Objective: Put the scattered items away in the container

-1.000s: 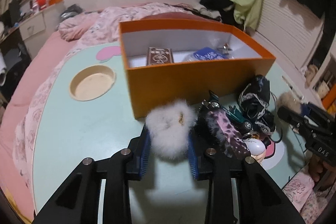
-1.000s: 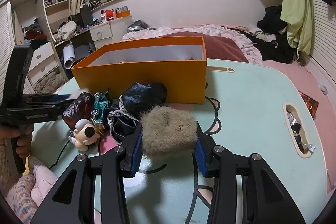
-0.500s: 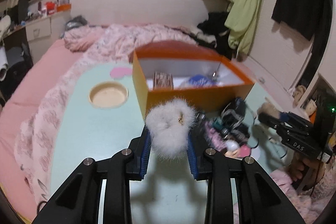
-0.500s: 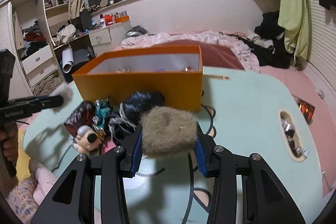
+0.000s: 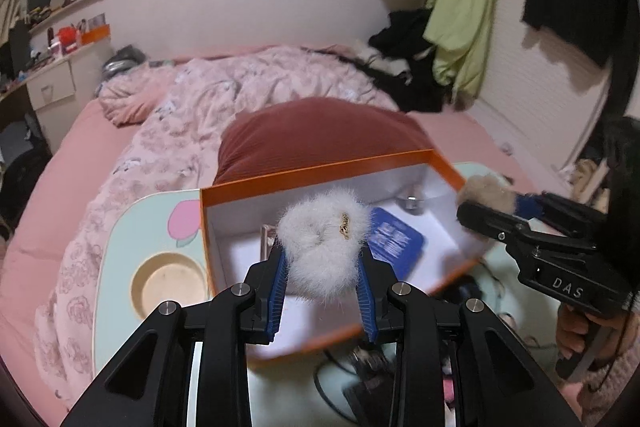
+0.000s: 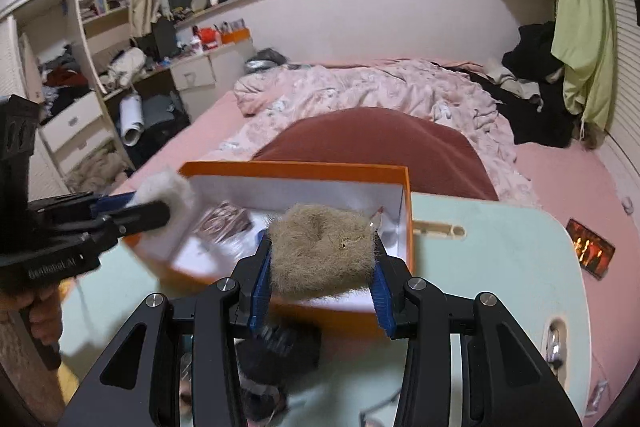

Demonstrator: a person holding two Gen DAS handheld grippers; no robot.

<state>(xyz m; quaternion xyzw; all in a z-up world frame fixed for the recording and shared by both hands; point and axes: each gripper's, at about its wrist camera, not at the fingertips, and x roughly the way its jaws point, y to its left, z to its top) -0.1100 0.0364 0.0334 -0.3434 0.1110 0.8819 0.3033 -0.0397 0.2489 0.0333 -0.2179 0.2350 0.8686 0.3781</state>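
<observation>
Here the left gripper (image 5: pixel 323 281) is clenched on a white puff (image 5: pixel 323 249), its blue pads (image 5: pixel 277 290) pressing the fur from both sides, and the puff hangs in the air over the open orange box (image 5: pixel 256 183). A small gold charm (image 5: pixel 345 225) shows on the puff's front. The right gripper (image 6: pixel 320 283) is likewise clenched, on a tan puff (image 6: pixel 320 253), which sits squeezed between that gripper's blue pads (image 6: pixel 260 285) above the near wall of the same box (image 6: pixel 304 169). In the left view the right gripper (image 5: pixel 486 205) shows from the side at the box's right end, the tan puff (image 5: pixel 482 189) at its tip and a hand (image 5: pixel 576 337) on its grip. In the right view the left gripper (image 6: pixel 160 203) comes in from the left edge with the white puff (image 6: pixel 168 189) over the box's left corner. Inside the box, on its white floor, lie a blue card (image 5: pixel 394 241), a small metal piece (image 5: pixel 412 203) near the far wall, and a patterned packet (image 6: pixel 226 223). The box stands on a pale green table (image 6: pixel 492 259) with a round cup recess (image 5: pixel 170 285) to the box's left. Dark items (image 6: pixel 276 351) lie blurred on the table below the grippers, too smeared to tell apart. Beyond the table lie a red cushion (image 5: pixel 320 133) and a pink quilt (image 5: pixel 224 87) on a bed.
</observation>
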